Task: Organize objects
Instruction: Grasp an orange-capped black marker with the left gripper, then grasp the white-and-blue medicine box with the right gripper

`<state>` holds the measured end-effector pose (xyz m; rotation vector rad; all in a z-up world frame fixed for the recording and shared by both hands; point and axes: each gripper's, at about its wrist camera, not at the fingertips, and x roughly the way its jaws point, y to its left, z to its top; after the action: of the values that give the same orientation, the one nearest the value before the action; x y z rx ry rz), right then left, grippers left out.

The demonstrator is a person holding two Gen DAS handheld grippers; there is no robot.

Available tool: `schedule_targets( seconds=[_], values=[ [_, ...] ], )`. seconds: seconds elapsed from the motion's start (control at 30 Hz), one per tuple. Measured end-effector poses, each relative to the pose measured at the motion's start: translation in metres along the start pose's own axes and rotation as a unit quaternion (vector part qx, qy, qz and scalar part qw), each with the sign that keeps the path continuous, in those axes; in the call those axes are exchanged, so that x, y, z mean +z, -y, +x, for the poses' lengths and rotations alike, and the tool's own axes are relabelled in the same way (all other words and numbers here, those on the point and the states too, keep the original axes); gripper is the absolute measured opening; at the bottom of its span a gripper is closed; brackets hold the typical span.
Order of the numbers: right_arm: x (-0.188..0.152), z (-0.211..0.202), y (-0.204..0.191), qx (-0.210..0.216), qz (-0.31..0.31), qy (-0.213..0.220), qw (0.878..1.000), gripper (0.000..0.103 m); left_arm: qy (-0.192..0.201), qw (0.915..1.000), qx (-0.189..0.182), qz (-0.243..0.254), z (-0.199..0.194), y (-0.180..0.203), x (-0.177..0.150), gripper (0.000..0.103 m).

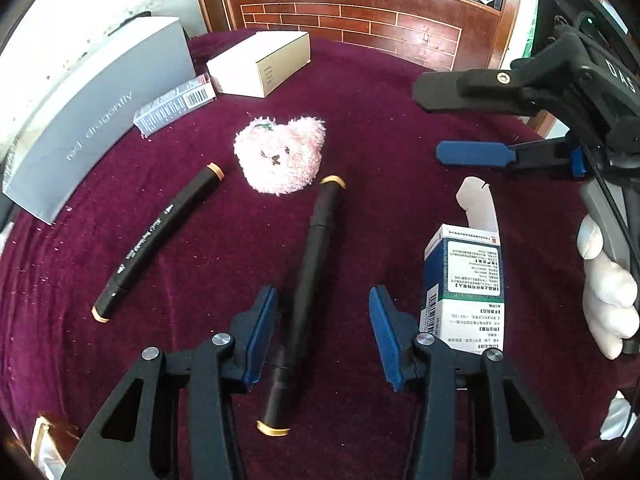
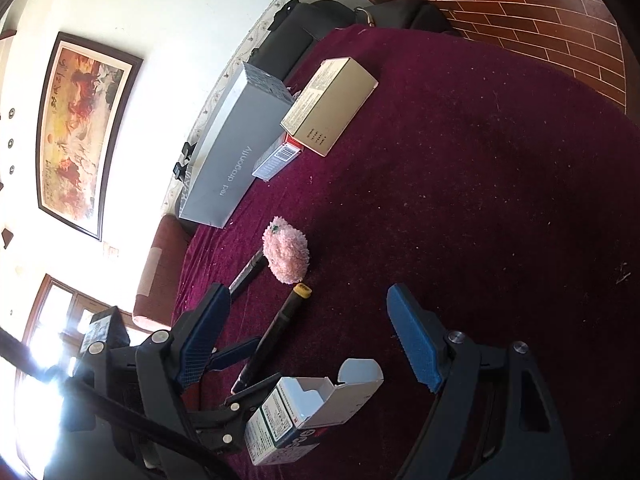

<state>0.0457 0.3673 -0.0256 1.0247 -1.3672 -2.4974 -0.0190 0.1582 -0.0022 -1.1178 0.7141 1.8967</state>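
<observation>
A black marker [image 1: 310, 296] with gold end caps lies flat on the maroon cloth between the left gripper's [image 1: 323, 334] blue pads, touching neither. Left of that gripper lies a second black marker [image 1: 160, 242]; ahead sits a pink plush bear head [image 1: 280, 154], and at its right stands a small open-flapped medicine box [image 1: 464, 292].

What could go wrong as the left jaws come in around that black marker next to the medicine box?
The left gripper straddles the black marker with its jaws open, and the right-hand one is close to the upright medicine box; it might knock the box over. The marker lies skewed between the jaws, so it may roll or pivot when pinched. The box's open flap could snag the right gripper.
</observation>
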Motion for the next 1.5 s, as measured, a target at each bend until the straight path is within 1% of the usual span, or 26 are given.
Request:
schedule_targets(
  seconds=[0.1, 0.17, 0.23, 0.3, 0.33, 0.43, 0.47, 0.53, 0.6, 0.63, 0.67, 0.7, 0.8, 0.9, 0.97, 1.03, 1.1, 1.13, 1.23, 1.3, 1.37, 1.43, 1.5],
  values=[
    [0.0, 0.0, 0.002, -0.002, 0.003, -0.001, 1.0, 0.081, 0.005, 0.9996, 0.019, -0.018, 0.0, -0.008, -0.001, 0.041],
    [0.0, 0.001, 0.002, -0.003, 0.002, -0.003, 1.0, 0.081, 0.006, 0.9988, 0.02, -0.043, 0.001, -0.02, -0.003, 0.041],
    [0.0, 0.002, 0.001, -0.006, 0.001, -0.004, 1.0, 0.081, 0.009, 0.9981, 0.021, -0.058, 0.002, -0.025, -0.004, 0.04],
    [0.0, 0.002, 0.0, -0.009, -0.002, -0.005, 1.0, 0.081, 0.013, 0.9981, 0.033, -0.051, 0.003, -0.018, -0.004, 0.035],
    [0.0, 0.002, 0.0, -0.009, -0.003, -0.006, 1.0, 0.081, 0.017, 0.998, 0.048, -0.037, 0.002, -0.009, -0.003, 0.032],
    [0.0, 0.002, 0.0, -0.01, -0.004, -0.005, 1.0, 0.081, 0.023, 0.9963, 0.079, -0.021, 0.002, 0.006, -0.001, 0.029],
    [0.0, 0.002, 0.0, -0.011, -0.005, -0.005, 1.0, 0.081, 0.027, 0.9951, 0.092, -0.024, 0.003, 0.009, 0.001, 0.029],
    [0.0, 0.003, -0.001, -0.015, -0.01, -0.005, 1.0, 0.081, 0.037, 0.9929, 0.104, -0.044, 0.004, 0.012, 0.0, 0.026],
    [-0.001, 0.005, -0.003, -0.023, -0.019, -0.006, 1.0, 0.081, 0.044, 0.9903, 0.121, -0.051, 0.003, 0.017, -0.003, 0.026],
    [-0.002, 0.006, -0.004, -0.028, -0.024, -0.007, 0.999, 0.081, 0.044, 0.9895, 0.127, -0.054, 0.002, 0.018, -0.005, 0.022],
    [-0.002, 0.007, -0.005, -0.032, -0.03, -0.008, 0.999, 0.081, 0.039, 0.9899, 0.122, -0.062, 0.0, 0.018, -0.007, 0.017],
    [-0.003, 0.007, -0.006, -0.035, -0.036, -0.007, 0.999, 0.081, 0.033, 0.9902, 0.113, -0.074, -0.003, 0.018, -0.01, 0.012],
    [-0.003, 0.007, -0.006, -0.038, -0.044, -0.005, 0.998, 0.081, 0.029, 0.9874, 0.118, -0.101, -0.017, 0.018, -0.025, 0.011],
    [-0.004, 0.007, -0.008, -0.043, -0.053, -0.004, 0.998, 0.081, 0.035, 0.982, 0.127, -0.135, -0.035, 0.012, -0.048, 0.011],
    [-0.005, 0.008, -0.009, -0.048, -0.059, -0.002, 0.997, 0.081, 0.04, 0.9768, 0.131, -0.164, -0.048, 0.008, -0.065, 0.011],
    [-0.007, 0.007, -0.011, -0.058, -0.06, 0.001, 0.997, 0.08, 0.045, 0.9725, 0.139, -0.182, -0.061, 0.007, -0.082, 0.011],
    [-0.015, 0.0, -0.018, -0.095, -0.055, -0.002, 0.994, 0.08, 0.052, 0.9692, 0.144, -0.192, -0.072, 0.006, -0.096, 0.011],
    [-0.022, -0.007, -0.023, -0.103, -0.056, -0.001, 0.993, 0.08, 0.056, 0.9681, 0.145, -0.196, -0.076, 0.005, -0.101, 0.011],
    [-0.051, -0.026, -0.04, -0.113, -0.061, -0.005, 0.992, 0.081, 0.07, 0.9637, 0.152, -0.208, -0.089, 0.004, -0.115, 0.011],
    [-0.067, -0.031, -0.049, -0.125, -0.069, -0.008, 0.99, 0.081, 0.08, 0.9617, 0.161, -0.207, -0.095, 0.006, -0.122, 0.011],
    [-0.077, -0.026, -0.059, -0.134, -0.082, -0.018, 0.987, 0.081, 0.088, 0.9604, 0.164, -0.207, -0.101, 0.009, -0.127, 0.011],
    [-0.083, -0.015, -0.069, -0.155, -0.094, -0.029, 0.983, 0.081, 0.095, 0.9593, 0.164, -0.21, -0.106, 0.01, -0.132, 0.011],
    [-0.086, -0.004, -0.075, -0.166, -0.097, -0.034, 0.981, 0.081, 0.104, 0.957, 0.172, -0.209, -0.113, 0.01, -0.139, 0.011]
  ],
)
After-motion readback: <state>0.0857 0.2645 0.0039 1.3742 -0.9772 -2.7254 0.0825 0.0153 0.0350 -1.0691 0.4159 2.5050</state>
